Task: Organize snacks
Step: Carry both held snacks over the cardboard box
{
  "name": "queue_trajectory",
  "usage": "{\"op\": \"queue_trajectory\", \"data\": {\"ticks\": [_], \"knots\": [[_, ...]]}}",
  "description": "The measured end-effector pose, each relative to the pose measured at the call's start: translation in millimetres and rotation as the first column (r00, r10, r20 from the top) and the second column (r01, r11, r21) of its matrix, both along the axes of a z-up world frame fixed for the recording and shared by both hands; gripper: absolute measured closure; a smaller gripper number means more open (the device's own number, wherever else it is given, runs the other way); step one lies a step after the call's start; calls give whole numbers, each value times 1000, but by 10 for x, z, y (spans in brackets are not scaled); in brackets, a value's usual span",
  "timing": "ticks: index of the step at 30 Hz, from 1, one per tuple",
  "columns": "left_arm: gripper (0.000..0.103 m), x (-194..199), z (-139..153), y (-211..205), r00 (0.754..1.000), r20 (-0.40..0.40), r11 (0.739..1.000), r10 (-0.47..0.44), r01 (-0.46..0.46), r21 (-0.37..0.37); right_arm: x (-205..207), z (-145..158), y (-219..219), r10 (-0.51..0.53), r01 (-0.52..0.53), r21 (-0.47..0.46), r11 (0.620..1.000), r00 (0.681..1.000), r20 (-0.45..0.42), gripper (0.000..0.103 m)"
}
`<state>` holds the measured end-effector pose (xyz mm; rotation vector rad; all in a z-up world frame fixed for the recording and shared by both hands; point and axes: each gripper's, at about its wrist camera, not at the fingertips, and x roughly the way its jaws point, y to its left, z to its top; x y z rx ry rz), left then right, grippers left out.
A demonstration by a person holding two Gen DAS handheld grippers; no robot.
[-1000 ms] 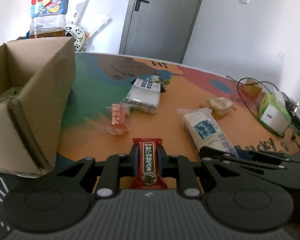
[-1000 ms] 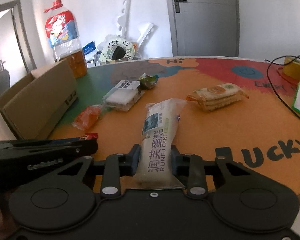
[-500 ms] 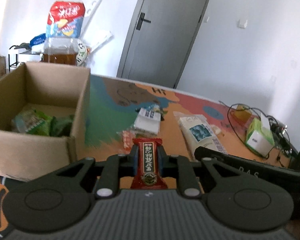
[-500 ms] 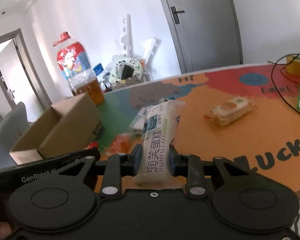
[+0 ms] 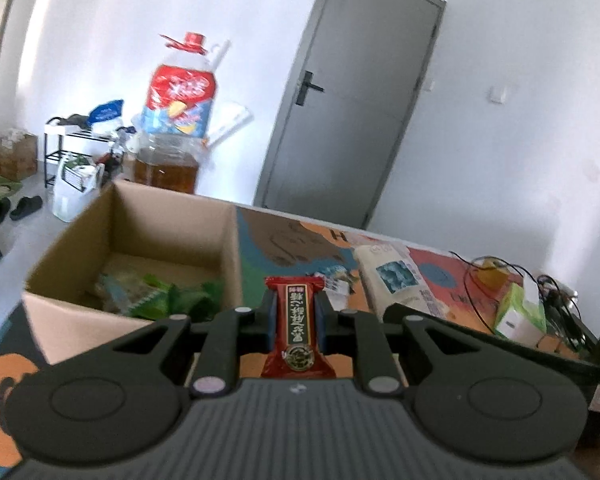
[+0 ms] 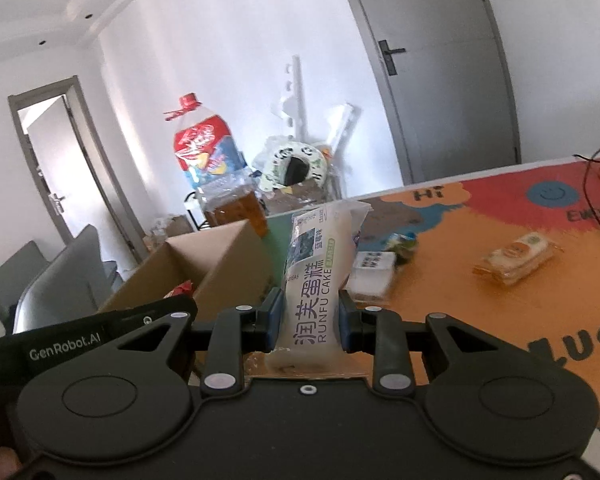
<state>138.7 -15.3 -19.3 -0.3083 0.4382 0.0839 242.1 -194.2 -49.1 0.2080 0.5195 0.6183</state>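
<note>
Left wrist view: my left tongs [image 5: 296, 316] pinch a red snack bar [image 5: 297, 328].
Its long axis points straight ahead; my right tongs [image 6: 309, 322] clamp the white cake pack [image 6: 318, 276] likewise, tilted upward.

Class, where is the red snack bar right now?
Left wrist view, centre: the red snack bar is clamped in the left gripper, just right of the cardboard box.

light: bright daylight | blur: slight motion smear | edges: fisheye bending, dark corners
</note>
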Motion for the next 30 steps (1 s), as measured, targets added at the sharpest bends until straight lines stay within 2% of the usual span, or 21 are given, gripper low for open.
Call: {"op": "queue_trajectory", "data": {"ticks": [14, 20, 30], "knots": [[85, -151, 169, 610, 990, 20, 990, 142, -142, -2, -66, 177, 312, 76, -77, 31, 997, 997, 32, 74], [85, -70, 203, 878, 986, 9, 986, 167, -167, 5, -45, 216, 455, 102, -103, 23, 994, 994, 39, 74], [85, 56, 132, 1173, 983, -25, 983, 183, -183, -27, 44, 207, 770, 134, -133, -15, 991, 990, 37, 74]]}}
